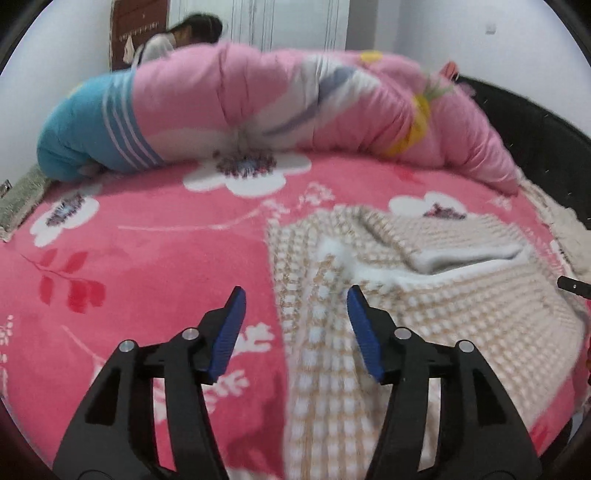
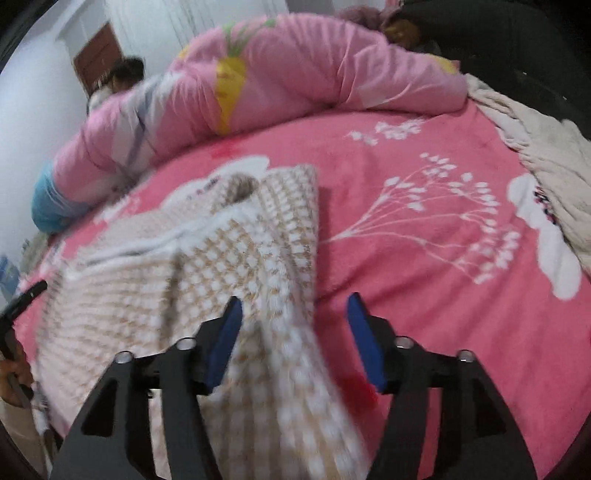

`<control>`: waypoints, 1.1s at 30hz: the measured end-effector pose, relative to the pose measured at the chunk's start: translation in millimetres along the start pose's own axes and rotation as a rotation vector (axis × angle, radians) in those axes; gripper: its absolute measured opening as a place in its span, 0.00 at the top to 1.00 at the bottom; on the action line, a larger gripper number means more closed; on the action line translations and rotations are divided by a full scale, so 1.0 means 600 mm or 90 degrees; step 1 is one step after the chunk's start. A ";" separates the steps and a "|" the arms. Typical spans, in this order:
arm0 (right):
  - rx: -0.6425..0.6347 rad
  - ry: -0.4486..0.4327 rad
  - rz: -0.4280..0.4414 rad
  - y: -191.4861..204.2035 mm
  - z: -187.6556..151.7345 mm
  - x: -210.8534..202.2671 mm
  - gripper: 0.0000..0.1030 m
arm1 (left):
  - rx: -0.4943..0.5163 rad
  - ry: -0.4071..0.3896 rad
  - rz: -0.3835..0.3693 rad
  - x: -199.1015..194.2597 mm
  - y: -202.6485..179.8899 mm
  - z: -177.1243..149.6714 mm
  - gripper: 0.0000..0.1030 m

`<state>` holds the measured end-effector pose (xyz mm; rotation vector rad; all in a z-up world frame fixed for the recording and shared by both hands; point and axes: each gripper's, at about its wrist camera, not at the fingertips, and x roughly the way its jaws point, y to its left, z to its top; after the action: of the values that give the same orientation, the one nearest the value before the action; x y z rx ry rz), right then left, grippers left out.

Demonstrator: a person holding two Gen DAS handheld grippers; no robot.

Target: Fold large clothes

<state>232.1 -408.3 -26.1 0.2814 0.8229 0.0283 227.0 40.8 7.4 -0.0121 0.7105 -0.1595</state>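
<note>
Checked fleece garment lies partly folded on pink floral bed sheet. Left gripper and right gripper: fingers wide, gripping nothing. Rolled quilt at twelve o'clock.

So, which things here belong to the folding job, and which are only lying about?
Belongs to the job:
- checked beige-and-white garment
- left gripper, open
- right gripper, open

Only lying about:
- rolled pink quilt
- pink flowered bed cover
- cream blanket at the bed's edge
- person behind the quilt
</note>
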 end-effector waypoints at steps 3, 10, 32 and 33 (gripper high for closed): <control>0.032 -0.024 0.052 -0.009 -0.033 -0.065 0.29 | 0.014 -0.025 -0.052 -0.069 0.005 -0.026 0.43; 0.078 0.011 0.150 -0.007 -0.166 -0.139 0.21 | 0.034 0.004 -0.268 -0.166 -0.018 -0.155 0.36; 0.334 -0.053 0.287 -0.081 -0.207 -0.018 0.20 | -0.447 -0.001 -0.462 -0.018 0.090 -0.271 0.35; 0.332 -0.058 0.282 -0.078 -0.206 -0.017 0.20 | -0.457 -0.004 -0.455 -0.017 0.094 -0.269 0.38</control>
<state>131.6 -425.8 -110.7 0.9481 0.6543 0.2151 122.5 104.8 -112.1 -0.9599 0.7012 -0.5789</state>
